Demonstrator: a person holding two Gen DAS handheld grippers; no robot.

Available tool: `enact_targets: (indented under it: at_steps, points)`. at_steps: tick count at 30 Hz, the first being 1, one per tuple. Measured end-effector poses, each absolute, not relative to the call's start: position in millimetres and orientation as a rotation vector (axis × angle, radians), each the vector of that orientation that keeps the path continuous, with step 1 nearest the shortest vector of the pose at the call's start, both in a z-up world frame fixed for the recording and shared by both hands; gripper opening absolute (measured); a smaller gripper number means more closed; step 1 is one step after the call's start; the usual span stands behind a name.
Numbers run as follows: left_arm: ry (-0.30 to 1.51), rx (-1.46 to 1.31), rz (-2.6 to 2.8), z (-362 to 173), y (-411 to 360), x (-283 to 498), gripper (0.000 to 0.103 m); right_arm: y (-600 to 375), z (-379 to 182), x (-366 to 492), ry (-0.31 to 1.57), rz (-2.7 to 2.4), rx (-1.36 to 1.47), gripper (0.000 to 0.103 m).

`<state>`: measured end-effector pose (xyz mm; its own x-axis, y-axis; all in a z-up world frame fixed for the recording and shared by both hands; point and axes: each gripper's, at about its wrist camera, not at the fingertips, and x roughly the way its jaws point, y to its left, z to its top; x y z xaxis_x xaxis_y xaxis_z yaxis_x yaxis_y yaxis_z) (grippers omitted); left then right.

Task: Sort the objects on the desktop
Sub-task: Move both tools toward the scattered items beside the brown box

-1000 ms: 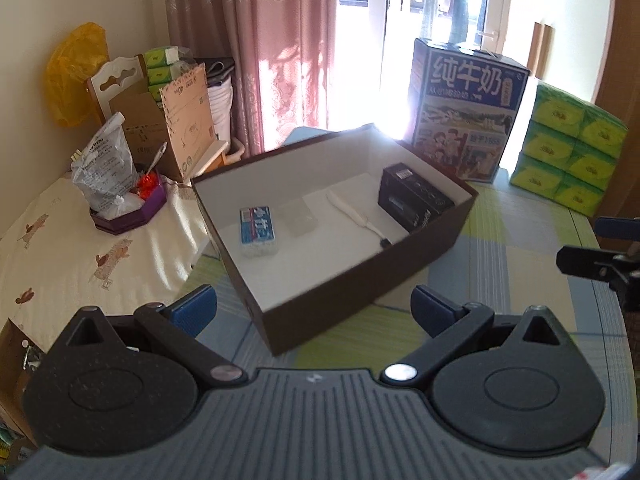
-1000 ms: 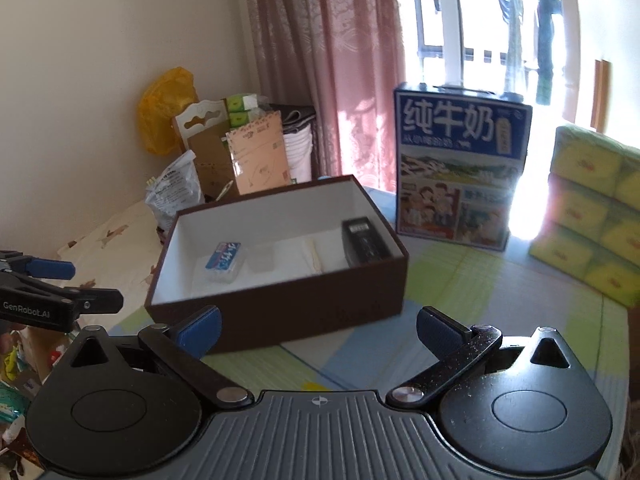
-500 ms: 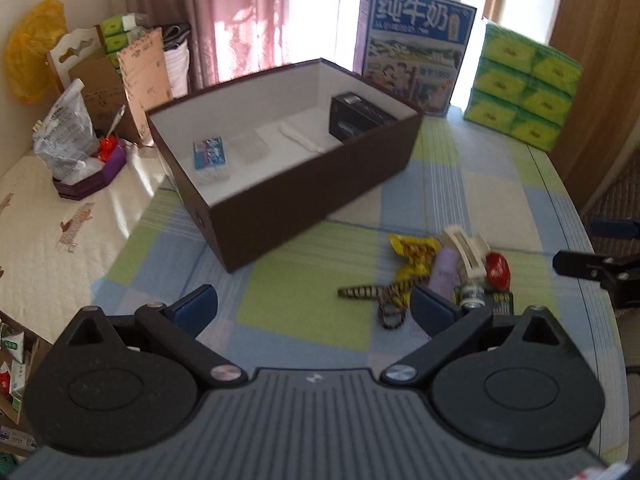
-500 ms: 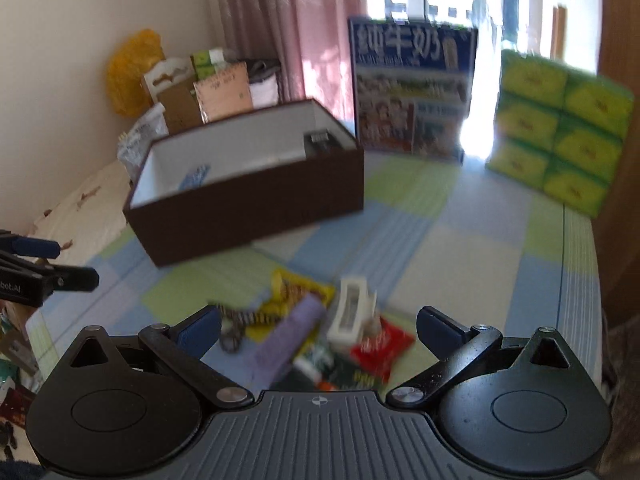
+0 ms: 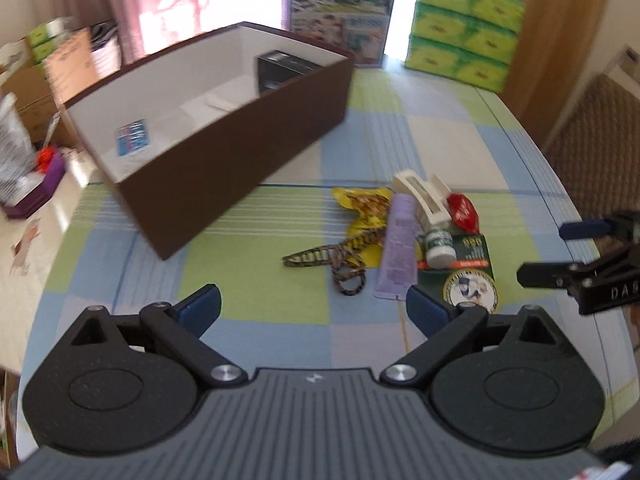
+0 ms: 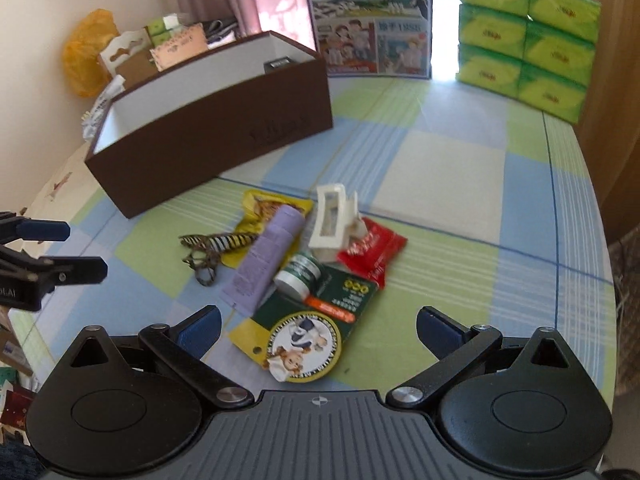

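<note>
A pile lies on the checked tablecloth: a purple tube [image 5: 396, 244] [image 6: 268, 256], a white hair claw [image 5: 424, 196] [image 6: 332, 220], a red packet [image 5: 464, 210] [image 6: 372, 250], a yellow packet [image 5: 360, 204], a small white jar [image 6: 300, 272], a green card pack [image 6: 320, 320] and a striped cord [image 5: 332, 256] [image 6: 208, 248]. Behind it stands an open brown box [image 5: 224, 148] [image 6: 224, 136] holding a blue pack [image 5: 134, 140] and a black item [image 5: 280, 68]. My left gripper [image 5: 312, 306] hovers left of the pile, its jaws closing with nothing between them. My right gripper [image 6: 318, 324] hangs open above the green pack.
A blue milk carton [image 6: 368, 16] and stacked green tissue packs [image 6: 528, 36] stand at the table's far edge. Left of the table are a yellow bag [image 6: 86, 56], cardboard pieces and a purple tray [image 5: 36, 192]. A woven chair [image 5: 600, 132] sits at the right.
Both grippers have dropped and tipped downward toward the table. The pile of small objects has come into both views, and the box has slid toward the top.
</note>
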<state>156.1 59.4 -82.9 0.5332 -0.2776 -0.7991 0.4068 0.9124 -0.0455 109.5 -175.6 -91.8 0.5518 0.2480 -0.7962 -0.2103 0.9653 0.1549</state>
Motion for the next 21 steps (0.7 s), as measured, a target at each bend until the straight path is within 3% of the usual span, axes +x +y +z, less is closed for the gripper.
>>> enact_targets:
  at_steps: [21]
  points:
    - [0.874,0.575,-0.825,-159.4,9.6,220.5,0.092,-209.8,-133.7,101.8,1.099,-0.007,0.155,0.101]
